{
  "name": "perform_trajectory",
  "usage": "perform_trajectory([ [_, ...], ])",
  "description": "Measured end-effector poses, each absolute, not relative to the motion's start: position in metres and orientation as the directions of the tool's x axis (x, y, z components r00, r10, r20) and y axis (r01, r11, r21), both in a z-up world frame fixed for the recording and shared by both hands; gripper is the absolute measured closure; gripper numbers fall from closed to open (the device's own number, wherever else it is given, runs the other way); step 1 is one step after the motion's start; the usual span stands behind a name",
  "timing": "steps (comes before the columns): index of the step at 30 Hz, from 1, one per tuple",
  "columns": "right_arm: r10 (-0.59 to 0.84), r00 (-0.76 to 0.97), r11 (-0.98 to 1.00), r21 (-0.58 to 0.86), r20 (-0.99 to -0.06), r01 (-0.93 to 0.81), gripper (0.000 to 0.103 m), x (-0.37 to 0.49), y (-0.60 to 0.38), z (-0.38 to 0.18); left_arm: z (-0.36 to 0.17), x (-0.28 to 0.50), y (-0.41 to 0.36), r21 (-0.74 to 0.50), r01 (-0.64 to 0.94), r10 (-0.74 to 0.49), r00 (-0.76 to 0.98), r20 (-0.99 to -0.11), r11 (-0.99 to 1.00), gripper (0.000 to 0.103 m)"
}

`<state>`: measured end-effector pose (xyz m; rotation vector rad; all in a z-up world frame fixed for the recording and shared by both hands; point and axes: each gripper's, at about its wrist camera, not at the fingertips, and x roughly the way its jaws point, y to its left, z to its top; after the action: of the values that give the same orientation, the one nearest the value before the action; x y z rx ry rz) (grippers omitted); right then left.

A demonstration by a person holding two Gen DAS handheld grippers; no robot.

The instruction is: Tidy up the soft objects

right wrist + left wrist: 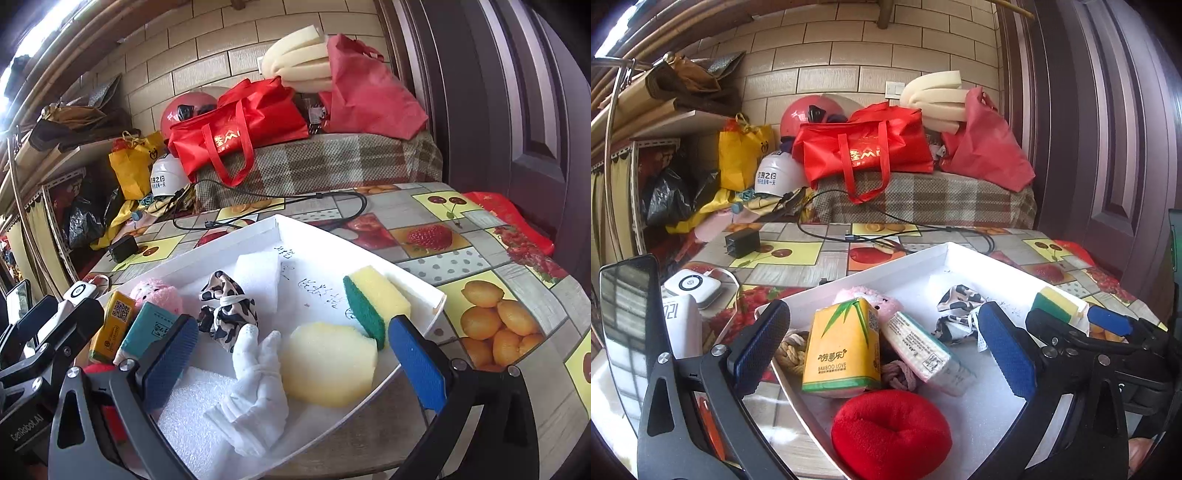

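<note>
A white tray [871,266] on the table holds soft things. In the left wrist view my left gripper [884,345] stands open above a yellow tissue pack [842,347], a white tissue pack [923,347] and a red plush cushion [890,432], touching none. A pink plush [882,299] and a cow-print cloth [956,306] lie further back. My right gripper [295,358] is open over a white glove [255,391] and a yellow foam piece [328,362], with nothing gripped. A yellow-green sponge [376,299] leans at the tray's right rim.
On the fruit-pattern tablecloth [480,314] lie a black power adapter [742,242] and a cable [886,236] behind the tray. A phone [628,306] and a white device [692,288] sit at the left. Red bags [868,147] are piled on a checked bench behind.
</note>
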<state>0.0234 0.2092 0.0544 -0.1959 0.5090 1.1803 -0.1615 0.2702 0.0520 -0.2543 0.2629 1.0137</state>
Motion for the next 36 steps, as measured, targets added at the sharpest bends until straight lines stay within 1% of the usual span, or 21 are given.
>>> perform_trajectory([
  [10,0.839,0.29,0.361,0.073,-0.461,-0.93,0.0,0.012,0.188,0.055,0.049,-0.171,0.236,-0.084,-0.833,0.772,0.541,-0.335,0.547,0.0],
  [18,0.837,0.302,0.387,0.105,-0.456,-0.916,0.0,0.017,0.162,0.056,0.051,-0.169,0.191,-0.01,-0.826,0.783,0.538,-0.311,0.564,0.0],
  [25,0.834,0.298,0.402,0.142,-0.464,-0.904,0.0,0.024,0.137,0.053,0.048,-0.171,0.163,0.005,-0.819,0.777,0.542,-0.321,0.574,0.0],
  [29,0.837,0.3,0.414,0.171,-0.457,-0.894,0.0,0.029,0.121,0.053,0.049,-0.174,0.149,0.017,-0.843,0.804,0.507,-0.309,0.538,0.0],
  [31,0.84,0.305,0.418,0.178,-0.449,-0.891,0.0,0.03,0.114,0.053,0.049,-0.176,0.145,0.006,-0.857,0.815,0.489,-0.31,0.516,0.0],
  [34,0.842,0.316,0.424,0.173,-0.436,-0.889,0.0,0.029,0.106,0.054,0.047,-0.182,0.146,-0.043,-0.838,0.784,0.525,-0.332,0.543,0.0],
  [36,0.847,0.335,0.432,0.166,-0.414,-0.887,0.0,0.026,0.095,0.056,0.045,-0.185,0.144,-0.05,-0.861,0.799,0.49,-0.35,0.506,0.0],
])
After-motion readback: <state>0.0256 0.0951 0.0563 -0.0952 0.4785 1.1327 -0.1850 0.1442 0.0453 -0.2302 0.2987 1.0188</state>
